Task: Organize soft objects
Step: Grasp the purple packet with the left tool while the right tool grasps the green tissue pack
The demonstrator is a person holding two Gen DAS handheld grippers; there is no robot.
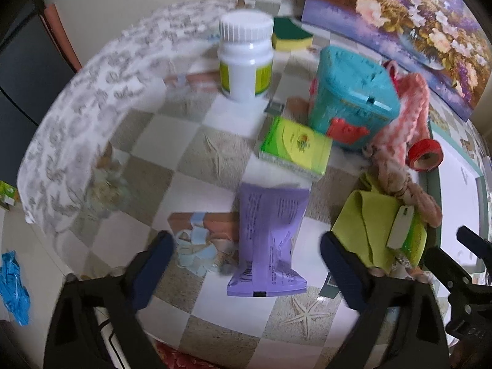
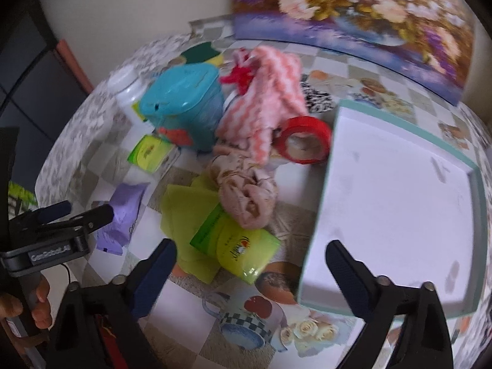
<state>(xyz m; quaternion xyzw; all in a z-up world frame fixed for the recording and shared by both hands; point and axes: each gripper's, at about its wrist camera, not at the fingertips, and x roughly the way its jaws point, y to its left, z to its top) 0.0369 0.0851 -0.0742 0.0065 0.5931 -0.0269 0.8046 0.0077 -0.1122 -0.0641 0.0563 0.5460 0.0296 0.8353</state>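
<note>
Both tools are held wide apart with nothing clamped. Between the jaws of the left gripper [image 1: 246, 264] a purple soft pack [image 1: 268, 240] lies flat on the checked tablecloth [image 1: 172, 141]. Just ahead of the right gripper [image 2: 250, 272] a green tissue pack [image 2: 236, 247] rests on a yellow-green cloth [image 2: 184, 209], with a beige rag [image 2: 246, 193] touching behind it. Beyond the right jaw, the white tray [image 2: 399, 184] is seen bare, so the sorting is judged barely begun. Farther off, a pink knit [image 2: 270, 98] is draped by a teal tub [image 2: 184, 104] and a red tape roll [image 2: 303, 140].
</note>
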